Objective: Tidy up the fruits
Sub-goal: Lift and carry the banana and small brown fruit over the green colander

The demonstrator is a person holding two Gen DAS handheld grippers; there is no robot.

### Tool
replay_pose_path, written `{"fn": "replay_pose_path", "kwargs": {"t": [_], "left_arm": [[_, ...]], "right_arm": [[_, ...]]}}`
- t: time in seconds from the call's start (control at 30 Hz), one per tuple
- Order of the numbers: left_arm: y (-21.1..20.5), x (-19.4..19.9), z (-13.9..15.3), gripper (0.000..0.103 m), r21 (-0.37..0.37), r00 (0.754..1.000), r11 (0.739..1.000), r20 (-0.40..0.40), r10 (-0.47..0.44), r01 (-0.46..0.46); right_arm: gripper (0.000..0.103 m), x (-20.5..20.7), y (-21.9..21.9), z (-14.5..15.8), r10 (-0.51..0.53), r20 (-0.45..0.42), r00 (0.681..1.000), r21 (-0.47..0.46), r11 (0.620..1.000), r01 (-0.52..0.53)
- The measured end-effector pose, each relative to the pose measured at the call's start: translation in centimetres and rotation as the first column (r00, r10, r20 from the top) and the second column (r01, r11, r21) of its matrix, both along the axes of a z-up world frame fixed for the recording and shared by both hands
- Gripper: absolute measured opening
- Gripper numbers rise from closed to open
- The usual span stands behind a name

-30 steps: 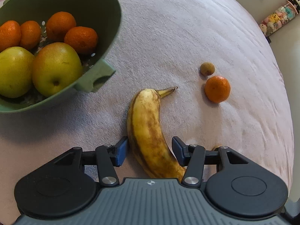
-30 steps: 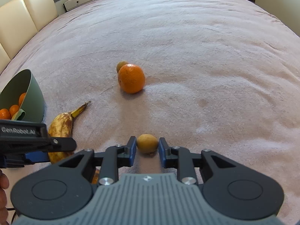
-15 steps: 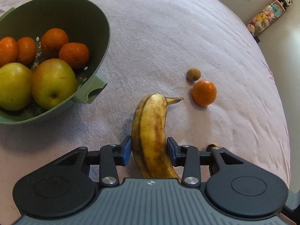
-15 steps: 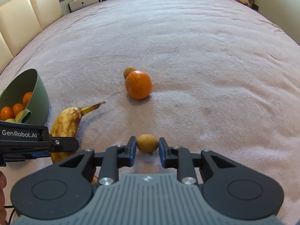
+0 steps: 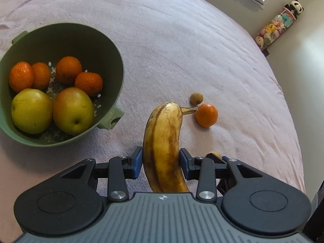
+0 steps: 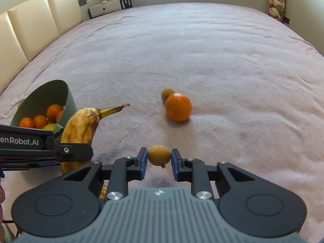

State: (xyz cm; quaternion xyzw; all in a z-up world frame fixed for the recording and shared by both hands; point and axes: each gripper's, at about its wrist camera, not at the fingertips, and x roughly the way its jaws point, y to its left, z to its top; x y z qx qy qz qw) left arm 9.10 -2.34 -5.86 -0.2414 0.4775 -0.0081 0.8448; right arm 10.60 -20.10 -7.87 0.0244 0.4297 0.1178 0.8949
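Note:
My left gripper (image 5: 160, 163) is shut on a spotted yellow banana (image 5: 163, 141), lifted off the pink bedcover with its stem pointing away. The banana (image 6: 81, 129) and the left gripper's side also show at the left of the right wrist view. My right gripper (image 6: 158, 161) is shut on a small round tan fruit (image 6: 159, 155), raised above the cover. A green colander bowl (image 5: 113, 60) to the left holds several oranges (image 5: 68, 69) and two yellow-green apples (image 5: 73, 110). A loose orange (image 5: 206, 115) and a small brown fruit (image 5: 196, 98) lie on the cover ahead.
A pink bedcover (image 6: 222, 60) spreads wide ahead. A cream padded headboard (image 6: 30, 30) runs along the left. A tall tube of plush toys (image 5: 273, 28) stands by the far wall, past the bed's edge. A person's fingers show at the right wrist view's lower left edge.
The left gripper closed on the banana and lifted it off the cover. The right gripper rose with the small tan fruit held. The bowl and loose fruit now look farther below.

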Motion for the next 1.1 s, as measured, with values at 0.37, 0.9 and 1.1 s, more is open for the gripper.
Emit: {"fn": "replay_pose_path", "kwargs": {"t": [0.37,0.9,1.1], "left_arm": [[3.7,-1.5,3.6,0.043,-0.024,0.994,0.998,0.088,0.062,-0.061],[11.5,-3.0,7.4,0.043,-0.019,0.956,0.979,0.211,0.202,-0.203],[15.0,-3.3,6.7,0.043,-0.043,0.947,0.966,0.191,0.259,-0.255]], "right_arm": [[0.022,-1.1,3.5,3.6,0.072,0.094,0.993,0.017,0.997,-0.074],[0.022,-1.8,9.9,7.0,0.212,0.205,0.956,0.042,0.973,-0.225],[0.022,-1.8,12.4,7.1,0.26,0.214,0.941,0.043,0.96,-0.275]]}}
